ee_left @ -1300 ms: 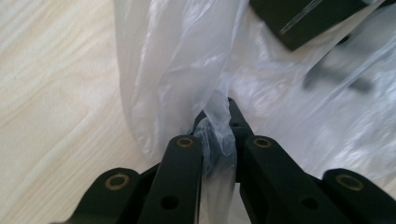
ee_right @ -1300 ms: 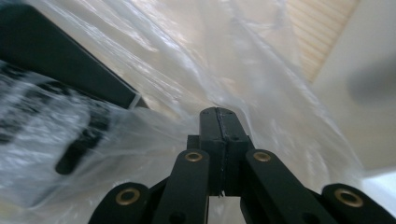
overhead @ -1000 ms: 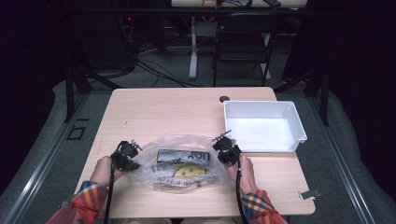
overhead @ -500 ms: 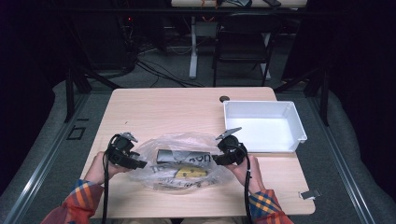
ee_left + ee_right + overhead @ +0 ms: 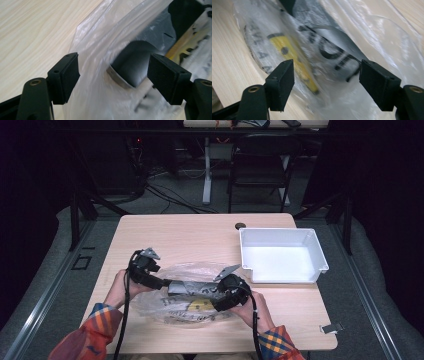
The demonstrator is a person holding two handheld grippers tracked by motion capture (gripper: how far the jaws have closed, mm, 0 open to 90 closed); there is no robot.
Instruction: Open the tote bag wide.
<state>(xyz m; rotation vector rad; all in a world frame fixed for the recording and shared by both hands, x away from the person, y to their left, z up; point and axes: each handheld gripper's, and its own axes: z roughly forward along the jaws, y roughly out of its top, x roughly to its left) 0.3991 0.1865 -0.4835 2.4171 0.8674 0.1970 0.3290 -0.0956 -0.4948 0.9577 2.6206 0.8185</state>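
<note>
The clear plastic bag, holding a grey pouch, lies near the table's front edge. The left gripper and right gripper straddle its ends, jaws apart. Closing on slick film alone could let it slip.

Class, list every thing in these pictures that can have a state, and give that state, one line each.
left gripper: open, jaws either side of the bag
right gripper: open, jaws either side of the bag
clear plastic bag: crumpled, lying on the table, holding printed items
white bin: empty, upright
</note>
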